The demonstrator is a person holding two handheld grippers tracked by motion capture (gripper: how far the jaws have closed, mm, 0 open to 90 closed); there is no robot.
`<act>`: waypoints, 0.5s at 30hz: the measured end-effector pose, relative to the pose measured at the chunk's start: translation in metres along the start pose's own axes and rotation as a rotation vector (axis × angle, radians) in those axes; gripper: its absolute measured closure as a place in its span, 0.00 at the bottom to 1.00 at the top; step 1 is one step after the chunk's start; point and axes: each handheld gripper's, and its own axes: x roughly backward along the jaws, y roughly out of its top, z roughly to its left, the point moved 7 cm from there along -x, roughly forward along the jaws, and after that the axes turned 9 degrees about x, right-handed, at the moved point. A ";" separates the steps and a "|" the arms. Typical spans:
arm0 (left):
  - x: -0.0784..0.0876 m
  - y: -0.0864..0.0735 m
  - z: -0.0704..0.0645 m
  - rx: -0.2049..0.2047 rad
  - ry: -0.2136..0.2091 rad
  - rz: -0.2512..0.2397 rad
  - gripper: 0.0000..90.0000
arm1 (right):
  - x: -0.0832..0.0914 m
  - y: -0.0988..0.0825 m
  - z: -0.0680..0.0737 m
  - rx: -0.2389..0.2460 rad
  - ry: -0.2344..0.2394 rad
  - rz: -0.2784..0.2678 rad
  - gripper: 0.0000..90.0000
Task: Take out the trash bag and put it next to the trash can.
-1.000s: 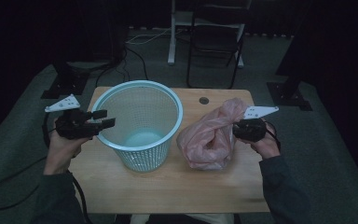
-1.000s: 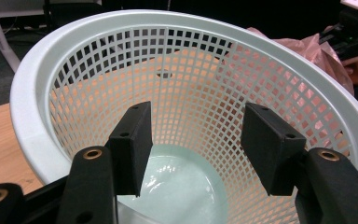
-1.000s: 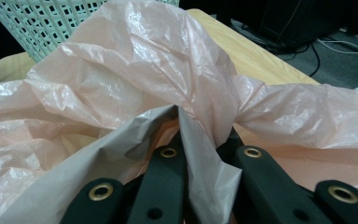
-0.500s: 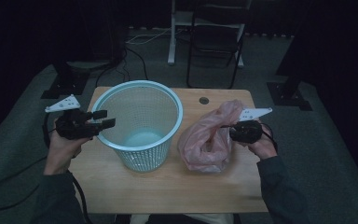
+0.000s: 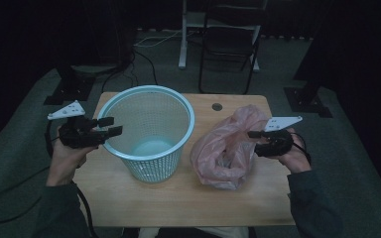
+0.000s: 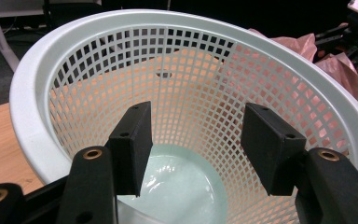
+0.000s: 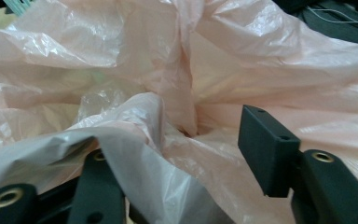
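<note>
Bag [image 5: 225, 153] | right gripper [image 5: 256, 141] level, jaws just opened | left gripper [image 5: 110, 126] at basket [image 5: 146, 130] rim

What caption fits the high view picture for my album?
Two hand-held grippers at a wooden table: left gripper at the mesh basket, right gripper open by the pink bag.

Open basket [image 5: 148, 130] (bag [image 5: 225, 148] beside)

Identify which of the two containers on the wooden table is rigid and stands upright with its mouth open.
The pale blue plastic mesh basket; the pink plastic bag beside it is soft and crumpled.
</note>
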 end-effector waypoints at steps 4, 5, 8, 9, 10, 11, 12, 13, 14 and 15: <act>0.000 0.000 0.000 0.000 0.000 -0.001 0.48 | 0.009 -0.005 -0.004 -0.011 -0.033 0.012 0.45; 0.000 0.000 0.000 0.001 0.000 -0.002 0.48 | 0.011 -0.006 -0.005 -0.017 -0.044 0.013 0.44; 0.001 0.000 0.000 0.001 0.000 -0.002 0.48 | 0.018 -0.008 -0.009 -0.028 -0.073 0.017 0.43; 0.001 0.000 0.000 0.001 0.000 -0.001 0.48 | 0.020 -0.009 -0.010 -0.032 -0.081 0.016 0.42; 0.001 0.000 0.000 0.000 0.000 -0.001 0.48 | 0.023 -0.009 -0.011 -0.035 -0.090 0.015 0.42; 0.001 0.000 0.000 0.001 0.000 -0.002 0.48 | 0.025 -0.009 -0.012 -0.041 -0.101 0.013 0.41; 0.001 0.000 0.000 0.000 0.000 -0.003 0.48 | 0.027 -0.010 -0.013 -0.044 -0.106 0.012 0.41; 0.001 0.000 0.000 0.001 0.000 -0.004 0.48 | 0.030 -0.010 -0.014 -0.045 -0.113 0.009 0.41; 0.002 0.000 0.000 0.001 0.000 -0.005 0.48 | 0.031 -0.010 -0.015 -0.048 -0.118 0.008 0.40; 0.002 0.000 0.000 0.001 0.000 -0.005 0.48 | 0.034 -0.011 -0.016 -0.051 -0.123 0.007 0.40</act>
